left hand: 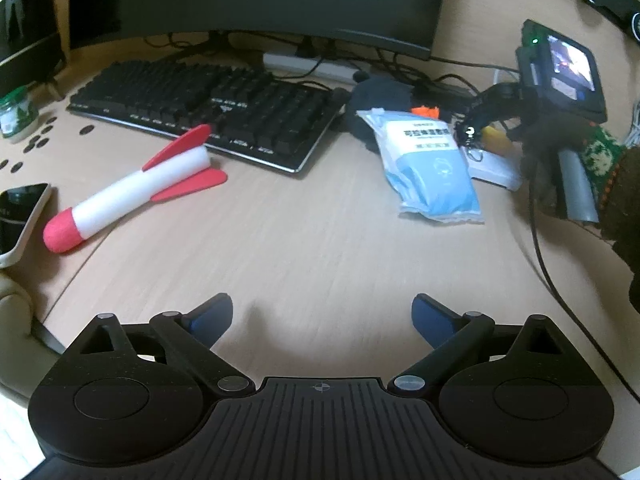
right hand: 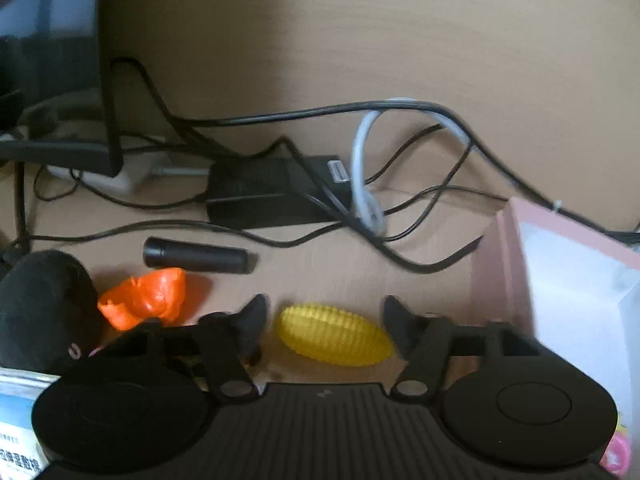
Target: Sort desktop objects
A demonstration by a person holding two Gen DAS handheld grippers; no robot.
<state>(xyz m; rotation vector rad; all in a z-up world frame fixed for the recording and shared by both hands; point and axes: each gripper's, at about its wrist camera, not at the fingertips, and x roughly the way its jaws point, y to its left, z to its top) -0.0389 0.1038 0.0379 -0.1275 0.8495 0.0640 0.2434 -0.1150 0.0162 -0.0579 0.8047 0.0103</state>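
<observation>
1. Yellow ribbed toy (right hand: 334,334) is lying on the counter (left hand: 320,248) between the wide jaws of the right gripper (right hand: 326,320), not yet gripped.
2. Left gripper (left hand: 322,316) is hovering with jaws wide, empty.
3. Farther, rocket (left hand: 132,190) and blue packet (left hand: 430,164) are waiting unsorted; sorting seems barely begun.

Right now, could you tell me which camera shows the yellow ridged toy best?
The right wrist view: the yellow ridged toy lies whole and close between the right gripper's open jaws. The left wrist view shows only a small yellow patch of it behind the right gripper.
</observation>
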